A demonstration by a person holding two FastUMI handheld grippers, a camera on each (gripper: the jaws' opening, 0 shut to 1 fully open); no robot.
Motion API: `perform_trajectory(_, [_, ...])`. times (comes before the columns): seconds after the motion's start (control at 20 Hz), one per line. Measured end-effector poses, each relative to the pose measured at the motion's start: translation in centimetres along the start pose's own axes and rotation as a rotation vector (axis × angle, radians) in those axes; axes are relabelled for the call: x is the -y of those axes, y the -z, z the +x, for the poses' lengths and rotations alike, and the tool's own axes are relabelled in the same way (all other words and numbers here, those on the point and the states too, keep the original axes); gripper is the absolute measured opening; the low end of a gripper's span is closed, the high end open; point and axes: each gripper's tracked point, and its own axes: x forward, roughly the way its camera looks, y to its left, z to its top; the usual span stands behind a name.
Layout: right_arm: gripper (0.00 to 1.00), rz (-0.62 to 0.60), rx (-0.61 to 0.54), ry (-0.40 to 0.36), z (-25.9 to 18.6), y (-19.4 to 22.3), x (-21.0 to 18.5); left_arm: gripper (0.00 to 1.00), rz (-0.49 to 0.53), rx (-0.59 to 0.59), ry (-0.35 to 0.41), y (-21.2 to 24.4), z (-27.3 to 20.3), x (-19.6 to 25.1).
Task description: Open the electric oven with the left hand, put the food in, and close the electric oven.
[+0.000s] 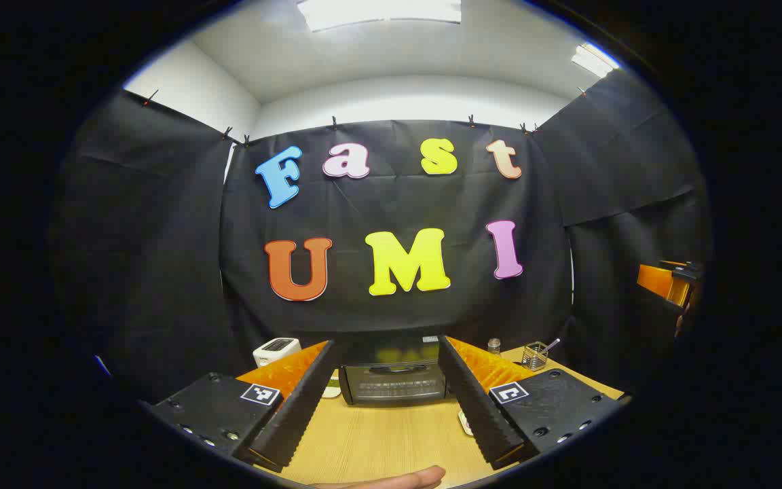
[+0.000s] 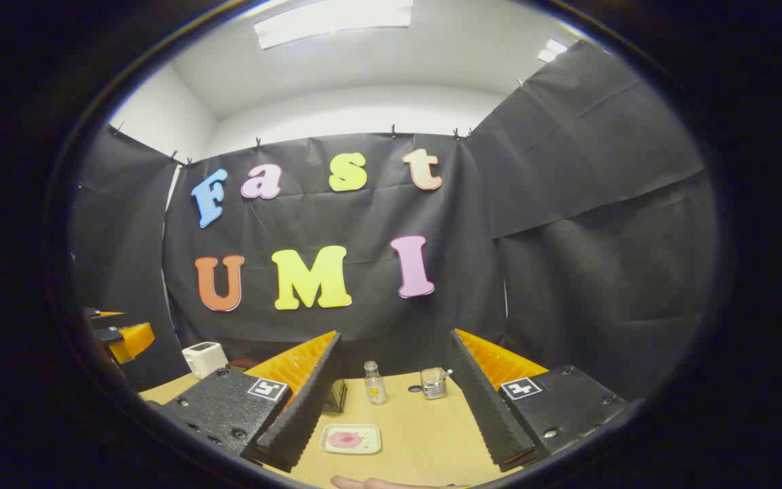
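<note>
Bright white rectangular ceiling light panels point(image 1: 379, 11) glare overhead, lighting the booth evenly with soft shadows, sharp centrally, strongly bowed by fisheye at the edges.

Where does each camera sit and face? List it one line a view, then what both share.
Left gripper view: rides the left gripper, facing the closed electric oven across the table; fingertip at bottom.
Right gripper view: rides the right gripper, facing the plate of food, bottle.
Shared: white toaster, wire holder.

A white toaster point(image 2: 204, 358), a small bottle point(image 2: 374, 384) and a wire holder point(image 2: 434, 384) stand on the table point(image 2: 425, 435).
</note>
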Motion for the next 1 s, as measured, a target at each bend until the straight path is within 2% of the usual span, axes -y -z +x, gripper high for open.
perform_trajectory(0.6, [0.96, -0.053, -0.01, -0.069, 0.5, 0.9, -1.6, 0.96, -0.005, 0.002, 0.001, 0.6, 1.2, 0.7])
perform_trajectory(1.0, [0.96, -0.033, -0.009, -0.098, 1.9, 2.0, -2.0, 0.96, -0.032, -0.005, 0.015, 2.2, 5.7, 0.8])
